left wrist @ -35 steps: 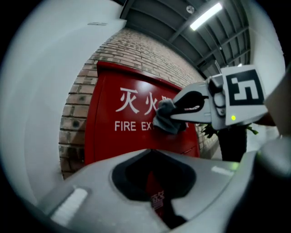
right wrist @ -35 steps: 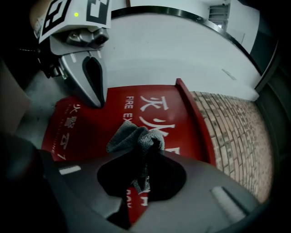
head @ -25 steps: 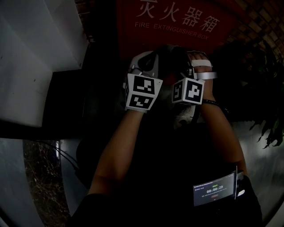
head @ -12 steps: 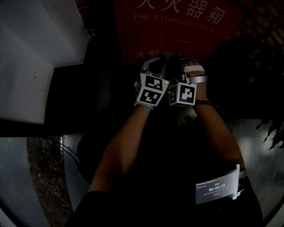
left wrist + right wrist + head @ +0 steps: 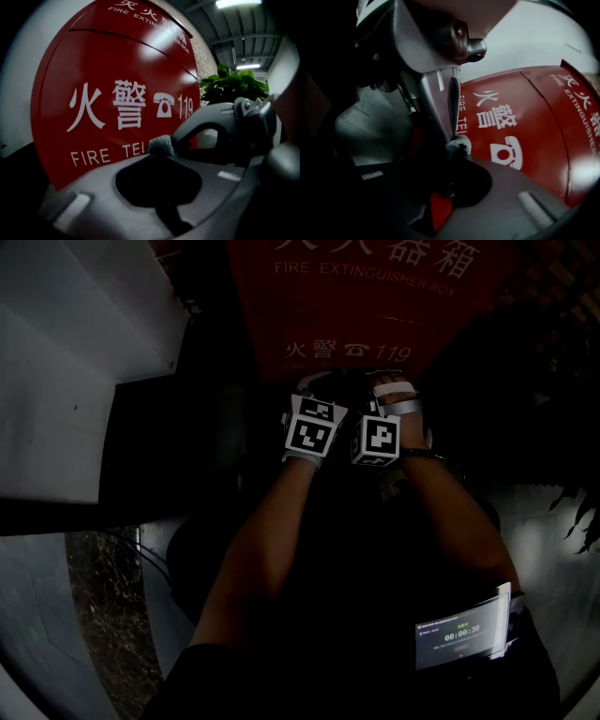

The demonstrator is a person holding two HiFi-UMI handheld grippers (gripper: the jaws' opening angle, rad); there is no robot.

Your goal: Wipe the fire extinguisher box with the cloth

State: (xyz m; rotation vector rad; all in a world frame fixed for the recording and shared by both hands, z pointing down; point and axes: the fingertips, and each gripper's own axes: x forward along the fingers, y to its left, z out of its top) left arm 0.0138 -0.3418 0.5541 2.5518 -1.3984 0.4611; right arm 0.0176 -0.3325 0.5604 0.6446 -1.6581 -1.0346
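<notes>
Both left gripper [image 5: 160, 153] and right gripper [image 5: 457, 155] fingers pinch cloth [image 5: 161, 144], near fire extinguisher box [image 5: 93, 70].

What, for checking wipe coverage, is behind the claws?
The red fire extinguisher box, white alarm lettering showing. The left claw and right claw pinch a grey cloth, covering the bottom text line's end.

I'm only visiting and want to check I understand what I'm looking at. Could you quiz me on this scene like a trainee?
1. True or false: the fire extinguisher box is blue.
2. What sits at each gripper's jaw tips? A a sponge; B a grey cloth; C nothing.
3. Fill in: the phone number printed on the box is ___.
Key: 1 false, it is red. 2 B, the left gripper and the right gripper are both shut on the cloth. 3 119.
</notes>
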